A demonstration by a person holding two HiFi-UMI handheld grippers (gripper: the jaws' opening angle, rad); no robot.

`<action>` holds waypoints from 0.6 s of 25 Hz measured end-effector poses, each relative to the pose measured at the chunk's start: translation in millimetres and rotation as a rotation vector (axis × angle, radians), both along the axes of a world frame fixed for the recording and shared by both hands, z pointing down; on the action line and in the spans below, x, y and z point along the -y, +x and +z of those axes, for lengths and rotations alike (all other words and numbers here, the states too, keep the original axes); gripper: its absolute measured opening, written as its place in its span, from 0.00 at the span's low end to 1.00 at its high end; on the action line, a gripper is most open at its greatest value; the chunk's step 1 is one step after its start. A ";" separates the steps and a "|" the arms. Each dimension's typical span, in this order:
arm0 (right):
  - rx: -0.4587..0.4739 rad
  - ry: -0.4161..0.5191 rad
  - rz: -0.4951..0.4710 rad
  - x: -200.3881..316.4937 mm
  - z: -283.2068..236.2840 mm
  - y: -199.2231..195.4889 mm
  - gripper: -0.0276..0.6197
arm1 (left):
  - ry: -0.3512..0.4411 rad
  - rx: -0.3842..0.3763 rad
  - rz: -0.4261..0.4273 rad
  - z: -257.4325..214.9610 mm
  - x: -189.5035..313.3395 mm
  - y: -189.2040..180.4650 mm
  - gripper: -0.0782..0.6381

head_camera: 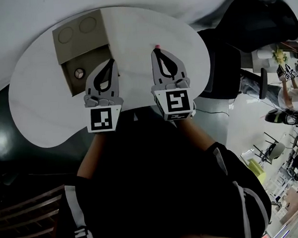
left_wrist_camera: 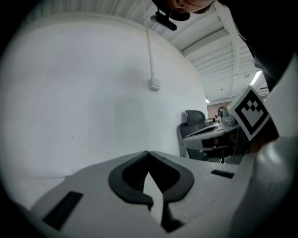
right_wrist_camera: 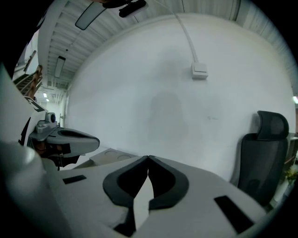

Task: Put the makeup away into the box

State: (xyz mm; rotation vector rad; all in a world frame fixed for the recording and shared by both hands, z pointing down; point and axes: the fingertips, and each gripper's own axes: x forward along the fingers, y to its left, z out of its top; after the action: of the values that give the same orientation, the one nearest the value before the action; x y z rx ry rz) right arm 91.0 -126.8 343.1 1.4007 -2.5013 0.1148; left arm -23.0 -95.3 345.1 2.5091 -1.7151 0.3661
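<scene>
Head view: the box (head_camera: pixel 81 42) lies open at upper left on the table (head_camera: pixel 133 31), with a round makeup piece (head_camera: pixel 79 73) inside, just left of the left gripper (head_camera: pixel 110 61). That is the nearer one; the right gripper (head_camera: pixel 157 51) is mid-frame.

Left gripper view: jaws pinched together, nothing between them.

Right gripper view: jaws together and empty, with the box showing at lower left.

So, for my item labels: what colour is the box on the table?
The box is tan cardboard brown; the head view shows it best.

Box (head_camera: pixel 81 42) near corner hidden behind left gripper (head_camera: pixel 110 62), small round item (head_camera: pixel 79 73) inside too small to identify, pink speck (head_camera: pixel 157 46) at right gripper (head_camera: pixel 157 51) tip mostly hidden
</scene>
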 end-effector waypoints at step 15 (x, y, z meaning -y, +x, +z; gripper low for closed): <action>-0.007 -0.053 0.121 11.1 24.0 63.7 0.08 | -0.060 -0.014 0.148 17.6 27.1 71.8 0.12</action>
State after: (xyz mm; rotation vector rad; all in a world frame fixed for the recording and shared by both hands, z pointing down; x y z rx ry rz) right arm 154.7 -137.9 367.1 1.5277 -2.3890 0.1990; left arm 48.8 -122.3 362.7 2.5958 -1.4949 0.4033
